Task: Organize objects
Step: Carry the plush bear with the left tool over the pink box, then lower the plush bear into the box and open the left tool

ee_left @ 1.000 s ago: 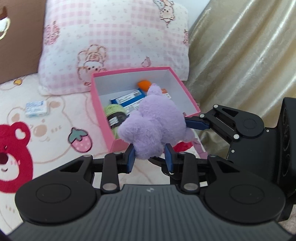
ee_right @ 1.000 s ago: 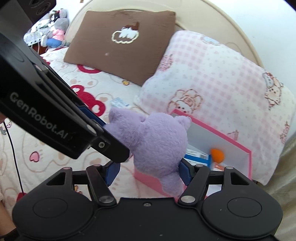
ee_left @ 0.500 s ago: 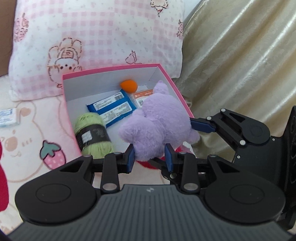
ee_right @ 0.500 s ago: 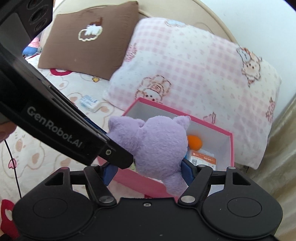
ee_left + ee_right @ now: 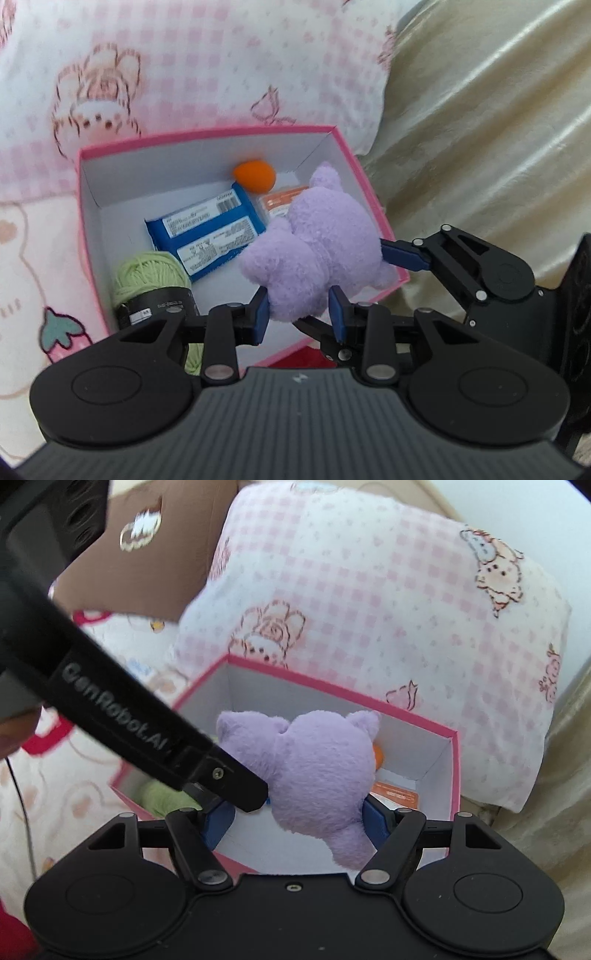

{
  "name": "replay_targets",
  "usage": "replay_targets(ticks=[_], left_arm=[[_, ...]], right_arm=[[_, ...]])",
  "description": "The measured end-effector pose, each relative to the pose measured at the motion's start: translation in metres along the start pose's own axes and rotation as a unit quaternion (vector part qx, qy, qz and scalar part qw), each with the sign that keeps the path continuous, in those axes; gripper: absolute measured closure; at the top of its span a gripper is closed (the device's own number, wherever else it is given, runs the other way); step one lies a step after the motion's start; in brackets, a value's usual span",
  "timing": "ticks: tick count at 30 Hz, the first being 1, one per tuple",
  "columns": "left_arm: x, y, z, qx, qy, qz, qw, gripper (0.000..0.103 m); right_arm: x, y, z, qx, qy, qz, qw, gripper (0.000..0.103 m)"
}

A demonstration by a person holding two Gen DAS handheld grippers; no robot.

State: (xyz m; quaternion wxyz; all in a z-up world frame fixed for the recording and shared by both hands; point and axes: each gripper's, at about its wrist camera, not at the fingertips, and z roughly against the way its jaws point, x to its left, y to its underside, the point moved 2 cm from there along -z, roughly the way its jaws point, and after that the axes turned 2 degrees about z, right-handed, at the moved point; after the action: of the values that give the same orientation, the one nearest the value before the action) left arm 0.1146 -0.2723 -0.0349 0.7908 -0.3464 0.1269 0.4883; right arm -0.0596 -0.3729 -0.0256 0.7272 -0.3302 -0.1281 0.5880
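Note:
A purple plush toy (image 5: 317, 240) hangs over the open pink box (image 5: 79, 206), held by both grippers. My left gripper (image 5: 299, 312) is shut on its lower end. My right gripper (image 5: 295, 821) is shut on the purple plush toy (image 5: 317, 764) from the other side; one of its fingers (image 5: 402, 254) shows in the left wrist view. The pink box (image 5: 455, 760) holds a green yarn ball (image 5: 147, 277), a blue packet (image 5: 207, 232), an orange ball (image 5: 255, 176) and an orange-and-white packet (image 5: 280, 197), partly hidden by the toy.
A pink checked pillow (image 5: 192, 66) lies right behind the box, a brown pillow (image 5: 147, 554) farther left. A gold curtain (image 5: 487, 129) hangs at the right. A small white-and-blue packet (image 5: 138, 669) lies on the cartoon bedsheet (image 5: 33, 258) left of the box.
Both grippers have carried the plush toy forward and over the box opening. The box now fills more of both views, and the toy sits lower between its walls.

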Motion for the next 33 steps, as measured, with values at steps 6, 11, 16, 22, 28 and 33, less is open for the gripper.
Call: replay_targets(ticks=[6,11,16,22,28,33], left_arm=[[0.02,-0.006,-0.037,0.023,-0.016,0.029,0.9992,0.072],[0.037,-0.002,-0.053,0.048,-0.006,0.044,0.9979,0.072],[0.045,-0.002,-0.065,0.061,-0.005,0.059,0.9964,0.072],[0.046,-0.003,-0.076,0.065,-0.016,0.06,0.9959,0.072],[0.048,0.0,-0.08,0.072,-0.025,0.064,0.995,0.072],[0.052,0.001,-0.08,0.071,-0.031,0.075,0.9942,0.072]], right_arm=[[-0.008,0.004,-0.032,0.037,-0.012,-0.002,0.999,0.026],[-0.014,0.009,-0.047,0.056,-0.046,-0.024,0.997,0.025],[-0.025,0.014,-0.057,0.072,-0.094,-0.046,0.992,0.02],[-0.039,0.021,-0.07,0.085,-0.127,-0.095,0.984,0.02],[-0.047,0.026,-0.082,0.111,-0.163,-0.121,0.973,0.02],[-0.057,0.034,-0.089,0.119,-0.179,-0.149,0.965,0.02]])
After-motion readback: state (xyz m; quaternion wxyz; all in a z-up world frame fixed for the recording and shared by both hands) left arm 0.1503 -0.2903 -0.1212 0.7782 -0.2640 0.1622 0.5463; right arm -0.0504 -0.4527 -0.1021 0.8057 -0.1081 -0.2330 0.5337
